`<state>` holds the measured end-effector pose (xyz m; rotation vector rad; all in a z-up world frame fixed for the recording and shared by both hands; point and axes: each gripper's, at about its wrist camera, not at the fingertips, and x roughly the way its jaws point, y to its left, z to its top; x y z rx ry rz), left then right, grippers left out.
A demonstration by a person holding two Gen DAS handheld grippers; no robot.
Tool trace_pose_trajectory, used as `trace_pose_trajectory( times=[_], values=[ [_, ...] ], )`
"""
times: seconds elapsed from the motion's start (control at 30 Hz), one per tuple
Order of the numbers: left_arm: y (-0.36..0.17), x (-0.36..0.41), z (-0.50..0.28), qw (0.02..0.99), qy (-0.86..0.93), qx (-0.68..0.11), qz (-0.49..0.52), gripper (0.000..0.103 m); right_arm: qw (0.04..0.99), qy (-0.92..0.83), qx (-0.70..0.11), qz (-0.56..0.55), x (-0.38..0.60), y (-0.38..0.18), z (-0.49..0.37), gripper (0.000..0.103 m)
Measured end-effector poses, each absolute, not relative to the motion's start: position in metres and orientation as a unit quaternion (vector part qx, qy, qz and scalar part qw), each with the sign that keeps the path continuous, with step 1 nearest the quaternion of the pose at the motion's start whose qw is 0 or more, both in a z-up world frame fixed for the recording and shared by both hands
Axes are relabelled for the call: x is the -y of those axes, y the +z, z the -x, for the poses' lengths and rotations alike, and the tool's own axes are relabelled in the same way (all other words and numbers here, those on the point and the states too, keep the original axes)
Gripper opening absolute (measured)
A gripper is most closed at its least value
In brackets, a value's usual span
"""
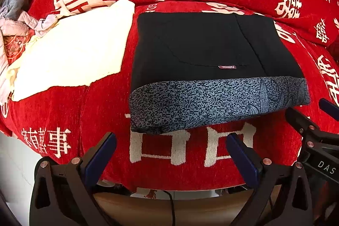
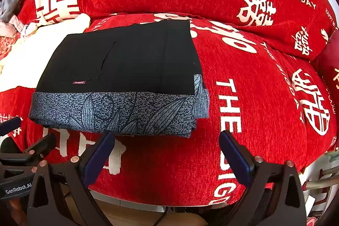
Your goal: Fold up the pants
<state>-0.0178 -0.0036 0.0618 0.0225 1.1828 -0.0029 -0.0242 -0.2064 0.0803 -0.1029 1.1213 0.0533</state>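
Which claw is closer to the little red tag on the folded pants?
Probably the left gripper, but it's close. It sits open just in front of the pants, almost under the tag. The right gripper, also open, sits off toward the pants' right corner.

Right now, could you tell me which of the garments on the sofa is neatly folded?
The black pants with the speckled blue-grey band, lying flat as a tidy rectangle. The cream garment beside them is loosely spread, and the grey and pink clothes farther left are crumpled.
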Motion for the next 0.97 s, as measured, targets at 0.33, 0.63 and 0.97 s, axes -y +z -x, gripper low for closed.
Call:
trace_pose_trajectory(
  times=[0.33, 0.63, 0.97],
  values=[
    [0.059, -0.005, 0.018, 0.824, 0.010, -0.566, 0.009, 0.103, 0.845, 0.025, -0.531, 0.049, 0.207, 0.080, 0.024, 0.100],
    [0.062, -0.002, 0.018, 0.828, 0.002, -0.561, 0.001, 0.103, 0.846, 0.025, -0.530, 0.052, 0.205, 0.081, 0.025, 0.100],
    [0.053, -0.009, 0.019, 0.820, -0.007, -0.572, 0.020, 0.103, 0.840, 0.016, -0.539, 0.055, 0.201, 0.076, 0.033, 0.100]
  ],
)
